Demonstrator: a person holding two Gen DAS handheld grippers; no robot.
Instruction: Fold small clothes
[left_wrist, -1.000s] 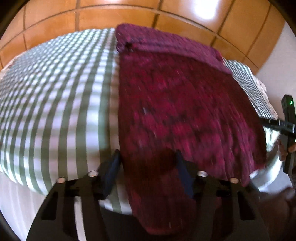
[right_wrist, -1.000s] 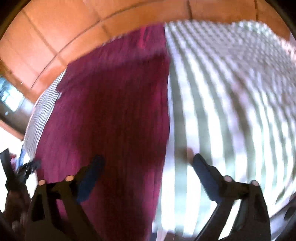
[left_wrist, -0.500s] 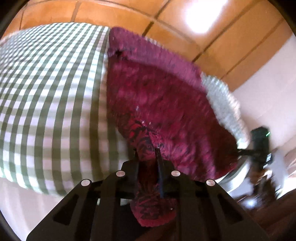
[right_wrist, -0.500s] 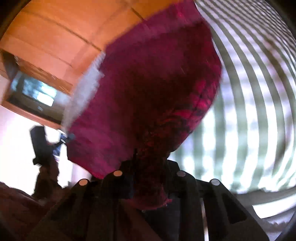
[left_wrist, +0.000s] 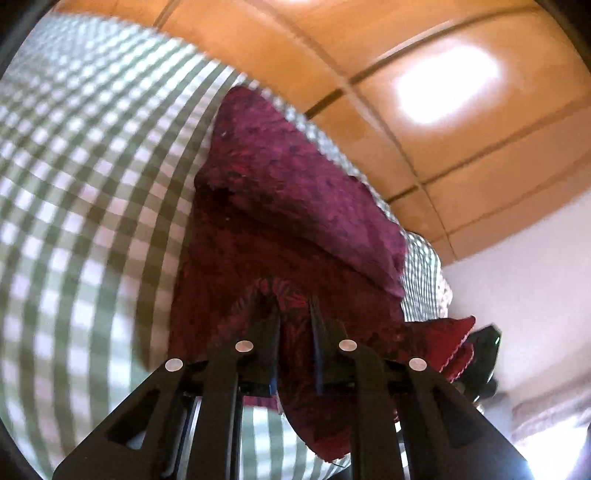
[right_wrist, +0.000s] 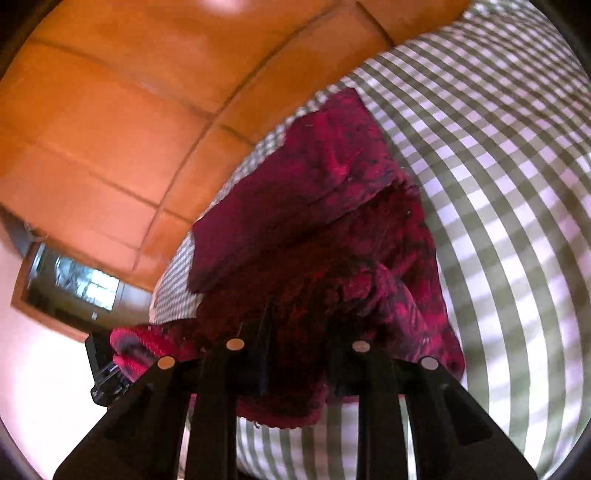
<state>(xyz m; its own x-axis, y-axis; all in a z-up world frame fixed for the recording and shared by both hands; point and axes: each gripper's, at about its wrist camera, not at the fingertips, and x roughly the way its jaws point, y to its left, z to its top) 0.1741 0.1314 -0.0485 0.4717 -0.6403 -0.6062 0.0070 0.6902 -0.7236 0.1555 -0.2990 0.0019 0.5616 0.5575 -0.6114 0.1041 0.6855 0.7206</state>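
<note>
Nearest in the left wrist view, the left gripper (left_wrist: 295, 332) has its jaws clamped on a bunched corner of the dark red cloth (left_wrist: 280, 206), with the pinched edge arching up over the fingertips and a flap hanging below them. In the right wrist view the right gripper (right_wrist: 299, 332) is likewise pinched tight on a gathered corner of the same cloth (right_wrist: 332, 206), and more of the fabric droops beneath the jaws.

Each gripper shows at the edge of the other's view, low on the side, partly hidden by the lifted hem of the cloth stretched between them.

From the two held corners the cloth runs away from the cameras across a surface covered in green and white checked fabric (left_wrist: 92, 192), its long axis pointing toward the far edge. At that far end a folded-over layer lies flat on top, its crease running crosswise. The near part is raised off the checked fabric, shading what lies under it.

Beyond the surface is an orange tiled floor (left_wrist: 461, 129), and off to the side a pale wall (left_wrist: 535, 277).
</note>
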